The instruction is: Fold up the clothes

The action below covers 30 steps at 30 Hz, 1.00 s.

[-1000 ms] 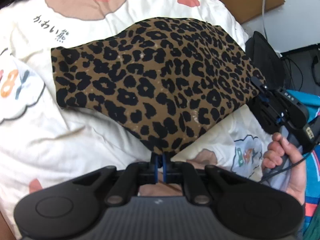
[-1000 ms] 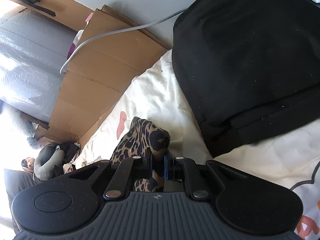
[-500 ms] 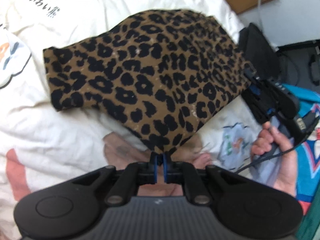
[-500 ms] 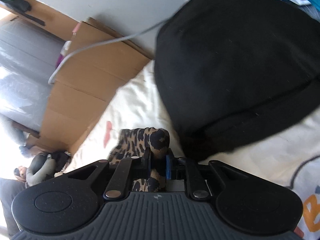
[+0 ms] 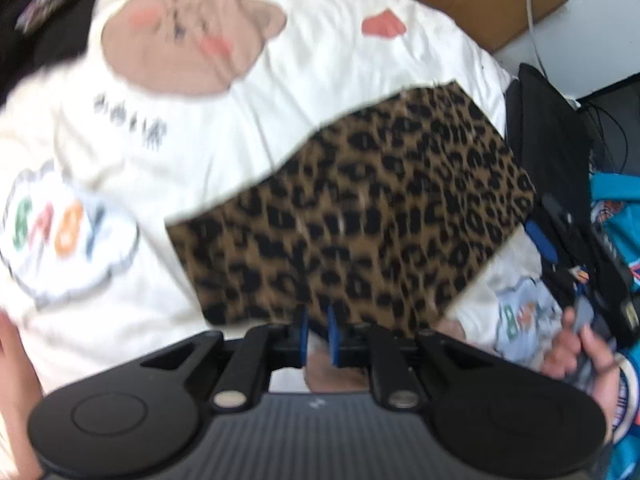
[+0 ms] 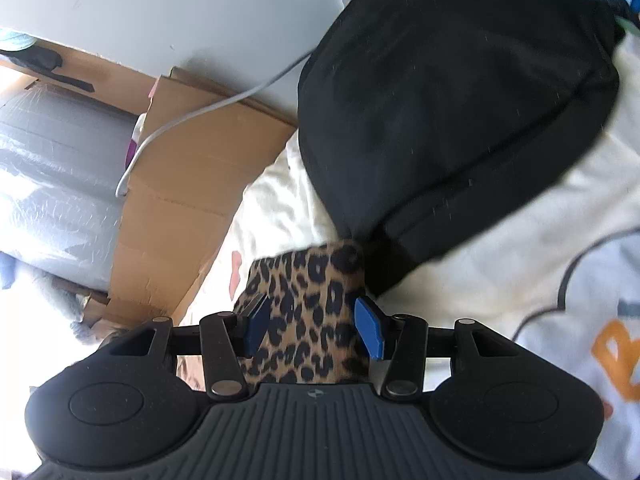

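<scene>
A folded leopard-print cloth [image 5: 360, 216] lies on a white bedsheet [image 5: 328, 60] printed with a bear and clouds. My left gripper [image 5: 317, 334] points steeply down at the cloth's near edge. Its blue pads stand a narrow gap apart, just beginning to open, with the edge still pinched between them. In the right wrist view the cloth's far-right corner [image 6: 308, 300] lies between the pads of my right gripper [image 6: 312, 330]. Those jaws are opening wide, and neither pad presses on the cloth. A hand [image 5: 580, 356] grips that tool at the right.
A big black bag [image 6: 440, 100] lies on the sheet just beyond the cloth's right corner. Flattened cardboard [image 6: 192, 184] with a white cable [image 6: 192, 120] borders the bed's far edge. Beside the cardboard is a grey plastic-wrapped roll [image 6: 52, 184]. Teal clothing [image 5: 616, 216] is piled at the right.
The right jaws have spread apart and let go of the cloth's corner. The left gripper has lifted, and its pads have parted slightly on the cloth's edge.
</scene>
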Motion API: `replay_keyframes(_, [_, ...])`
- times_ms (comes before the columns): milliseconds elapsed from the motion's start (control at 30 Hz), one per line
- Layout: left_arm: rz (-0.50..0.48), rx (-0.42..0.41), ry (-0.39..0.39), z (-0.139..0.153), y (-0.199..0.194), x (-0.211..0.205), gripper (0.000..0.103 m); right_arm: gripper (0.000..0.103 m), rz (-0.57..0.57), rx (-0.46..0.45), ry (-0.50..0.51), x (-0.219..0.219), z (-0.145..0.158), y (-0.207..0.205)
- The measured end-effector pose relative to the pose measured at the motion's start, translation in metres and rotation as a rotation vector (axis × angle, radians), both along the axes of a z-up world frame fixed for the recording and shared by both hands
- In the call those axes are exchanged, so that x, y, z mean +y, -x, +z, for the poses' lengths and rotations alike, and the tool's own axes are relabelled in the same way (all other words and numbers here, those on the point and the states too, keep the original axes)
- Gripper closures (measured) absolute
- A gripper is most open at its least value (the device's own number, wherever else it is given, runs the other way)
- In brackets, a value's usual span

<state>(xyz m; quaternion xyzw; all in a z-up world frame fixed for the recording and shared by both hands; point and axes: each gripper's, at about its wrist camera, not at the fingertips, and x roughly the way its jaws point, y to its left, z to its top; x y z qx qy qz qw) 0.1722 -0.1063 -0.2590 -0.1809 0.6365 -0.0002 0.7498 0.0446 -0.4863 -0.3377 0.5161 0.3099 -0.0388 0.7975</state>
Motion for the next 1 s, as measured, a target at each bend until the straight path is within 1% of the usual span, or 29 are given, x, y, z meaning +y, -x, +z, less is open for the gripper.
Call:
replay_keyframes(67, [-0.023, -0.018, -0.024, 0.005, -0.013, 0.002, 0.093, 0.049, 0.018, 0.022, -0.005, 0.007, -0.003, 0.002])
replay_keyframes(133, [-0.042, -0.039, -0.044, 0.011, -0.027, 0.004, 0.090, 0.049, 0.042, 0.039, -0.008, 0.014, -0.006, 0.002])
replay_keyframes(167, [-0.053, -0.053, -0.055, 0.014, -0.034, 0.005, 0.086, 0.049, 0.051, 0.045, -0.012, 0.017, -0.008, 0.001])
replay_keyframes(200, [-0.070, -0.071, -0.072, 0.017, -0.040, 0.006, 0.080, 0.049, 0.058, 0.047, -0.014, 0.020, -0.009, 0.001])
replay_keyframes(267, [-0.118, -0.100, -0.096, 0.022, -0.052, 0.006, 0.072, 0.049, 0.066, 0.047, -0.004, 0.023, -0.011, 0.000])
replay_keyframes(300, [-0.148, -0.117, -0.106, 0.023, -0.058, 0.006, 0.070, 0.049, 0.068, 0.052, 0.003, 0.024, -0.011, 0.000])
replay_keyframes(367, [-0.184, -0.140, -0.126, 0.025, -0.070, 0.004, 0.069, 0.049, 0.060, 0.050, -0.005, 0.022, -0.012, 0.003])
replay_keyframes(400, [-0.194, -0.149, -0.134, 0.025, -0.076, 0.003, 0.066, 0.049, 0.054, 0.049, -0.008, 0.021, -0.012, 0.006])
replay_keyframes(533, [-0.192, -0.169, -0.147, 0.026, -0.097, -0.001, 0.064, 0.049, 0.043, 0.052, -0.018, 0.020, -0.015, 0.011])
replay_keyframes(600, [-0.195, -0.186, -0.152, 0.029, -0.104, -0.003, 0.051, 0.049, 0.051, 0.054, -0.019, 0.021, -0.016, 0.012])
replay_keyframes(667, [-0.202, -0.203, -0.159, 0.030, -0.111, -0.005, 0.050, 0.049, 0.061, 0.055, -0.021, 0.022, -0.018, 0.014])
replay_keyframes(833, [-0.235, -0.194, -0.158, 0.031, -0.125, -0.010, 0.049, 0.049, 0.037, 0.034, -0.052, 0.009, -0.019, 0.024])
replay_keyframes(867, [-0.247, -0.194, -0.154, 0.031, -0.127, -0.012, 0.048, 0.049, 0.035, 0.028, -0.054, 0.008, -0.019, 0.024])
replay_keyframes(933, [-0.265, -0.199, -0.154, 0.029, -0.132, -0.014, 0.042, 0.049, 0.041, 0.022, -0.059, 0.007, -0.019, 0.023])
replay_keyframes(1000, [-0.281, -0.203, -0.152, 0.028, -0.137, -0.017, 0.041, 0.049, 0.051, 0.018, -0.066, 0.008, -0.019, 0.020])
